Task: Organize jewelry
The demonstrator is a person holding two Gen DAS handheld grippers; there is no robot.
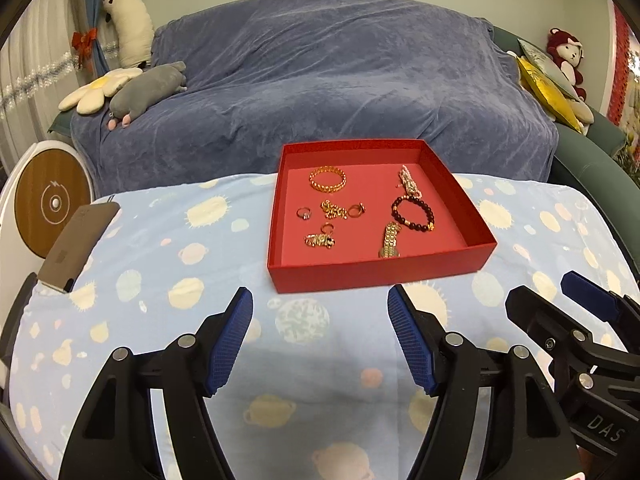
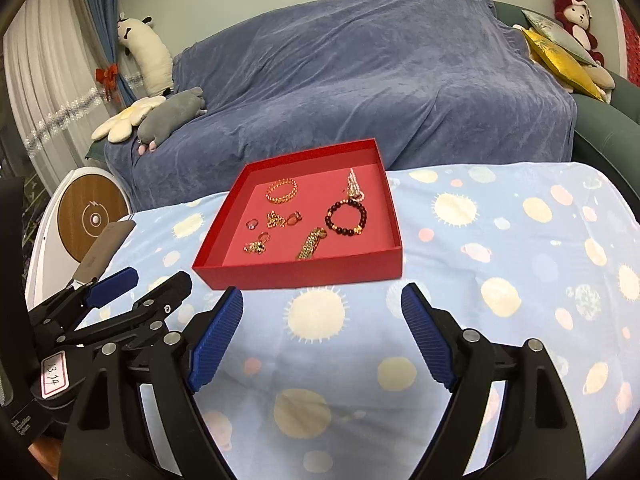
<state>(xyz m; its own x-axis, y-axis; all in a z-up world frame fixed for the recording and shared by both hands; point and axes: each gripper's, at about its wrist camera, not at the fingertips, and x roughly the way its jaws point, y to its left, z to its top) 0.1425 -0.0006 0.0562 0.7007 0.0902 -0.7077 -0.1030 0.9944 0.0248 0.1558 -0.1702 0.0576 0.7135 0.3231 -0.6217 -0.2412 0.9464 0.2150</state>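
Jewelry sits in the red tray (image 1: 384, 276) on our worktop (image 1: 160, 240).
Our left claw (image 1: 320, 304) and right claw (image 2: 322, 300) hover released, empty.

The right claw (image 1: 560, 300) body reads "DAS"; a label on the left claw (image 2: 160, 284) reads "13.14".

The supporting surface is a table covered by a light-blue cloth printed with suns and planets (image 1: 320, 360). Directly on it rest a shallow red cardboard tray (image 1: 376, 270), near the far edge, and a flat grey-brown rectangular card (image 1: 80, 246), at the left edge.
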